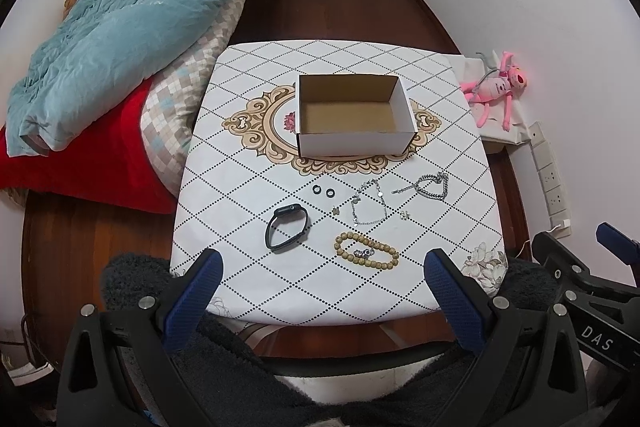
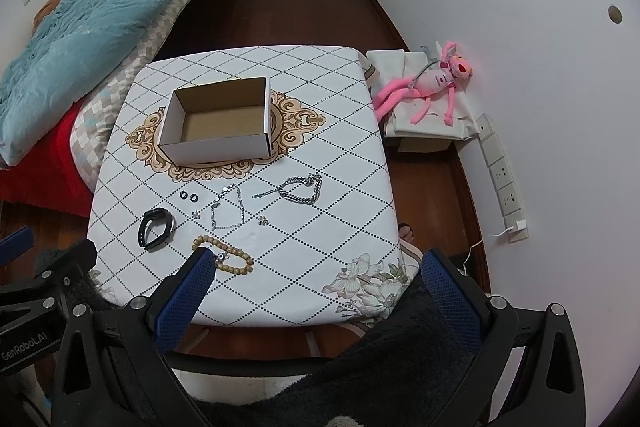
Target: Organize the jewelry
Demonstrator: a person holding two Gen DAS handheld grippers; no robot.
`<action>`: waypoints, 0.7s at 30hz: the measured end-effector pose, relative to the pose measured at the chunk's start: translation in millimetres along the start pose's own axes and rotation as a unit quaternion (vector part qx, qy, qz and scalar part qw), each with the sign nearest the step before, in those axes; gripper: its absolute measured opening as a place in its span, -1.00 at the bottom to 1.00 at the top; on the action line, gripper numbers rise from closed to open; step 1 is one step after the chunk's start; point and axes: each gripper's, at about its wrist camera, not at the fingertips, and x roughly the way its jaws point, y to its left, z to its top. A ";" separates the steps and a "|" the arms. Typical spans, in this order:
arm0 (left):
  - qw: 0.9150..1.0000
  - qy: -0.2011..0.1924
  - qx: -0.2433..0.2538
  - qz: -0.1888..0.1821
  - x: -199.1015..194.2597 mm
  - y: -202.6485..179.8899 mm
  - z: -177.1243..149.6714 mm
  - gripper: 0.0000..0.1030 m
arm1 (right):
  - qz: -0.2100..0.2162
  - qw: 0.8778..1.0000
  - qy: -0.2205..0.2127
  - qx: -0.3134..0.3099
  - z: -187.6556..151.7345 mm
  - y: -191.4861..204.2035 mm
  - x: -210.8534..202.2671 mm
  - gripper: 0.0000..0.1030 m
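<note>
A: Stock on the surface (image 1: 248, 291), please.

B: One open cardboard box (image 1: 354, 115), empty, at the middle. In front of it, spread apart so you can take each piece singly: two black rings (image 1: 323, 191), a thin silver chain (image 1: 370, 205), a heavy silver bracelet (image 1: 432, 187), two small earrings (image 1: 335, 211) beside the chain, a black watch (image 1: 286, 227), and a wooden bead bracelet (image 1: 366, 251) nearest you.

A: And your tools?

B: Your left tool (image 1: 322, 283) hangs above the near edge, blue pads wide apart, nothing between them. Your right tool (image 2: 316, 285) is likewise spread wide and empty; one pad shows over the end of the bead bracelet in its own view, but I judge it is above, not touching.

A: Why is the box set back?

B: Probably so the jewelry lies between you and it: you lift, carry forward, drop in.

A: Room to move?

B: Bare cloth on the right half of the surface. A bed (image 1: 120, 27) crowds the left edge; a pink plush toy (image 1: 500, 87) sits off the right edge. Nothing is in the box yet.
</note>
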 end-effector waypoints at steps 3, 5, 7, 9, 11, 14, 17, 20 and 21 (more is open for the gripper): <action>1.000 -0.001 0.001 -0.001 0.0 -0.3 0.4 0.99 | -0.001 1.000 0.000 0.004 -0.8 -1.6 -0.3 1.00; 1.000 -0.001 0.001 -0.001 0.0 -0.2 0.2 0.99 | -0.001 1.000 0.001 0.005 -0.6 -2.2 0.7 1.00; 1.000 -0.001 0.001 0.000 -0.1 0.2 -0.1 0.99 | -0.001 1.000 0.001 0.005 -1.3 -3.3 0.4 1.00; 1.000 0.000 0.001 0.000 -0.2 1.1 0.1 0.99 | 0.000 1.000 0.001 0.004 -1.0 -3.5 0.8 1.00; 1.000 -0.002 0.000 0.002 -0.9 2.1 -0.4 0.99 | 0.001 1.000 0.000 0.003 -1.1 -3.2 0.7 1.00; 1.000 -0.003 0.000 0.004 -2.4 2.6 -0.2 0.99 | 0.003 1.000 -0.002 0.002 -1.9 -1.7 -0.5 1.00; 1.000 -0.004 -0.001 0.005 -3.2 4.0 -0.6 0.99 | 0.004 1.000 -0.002 0.000 -2.5 0.7 -2.1 1.00; 1.000 -0.003 -0.002 0.006 -4.2 3.8 -1.9 0.99 | 0.005 1.000 -0.001 -0.002 -2.9 1.7 -2.0 1.00; 1.000 -0.002 -0.002 0.006 -4.1 3.6 -1.8 0.99 | 0.005 1.000 -0.001 -0.003 -3.4 1.2 -2.3 1.00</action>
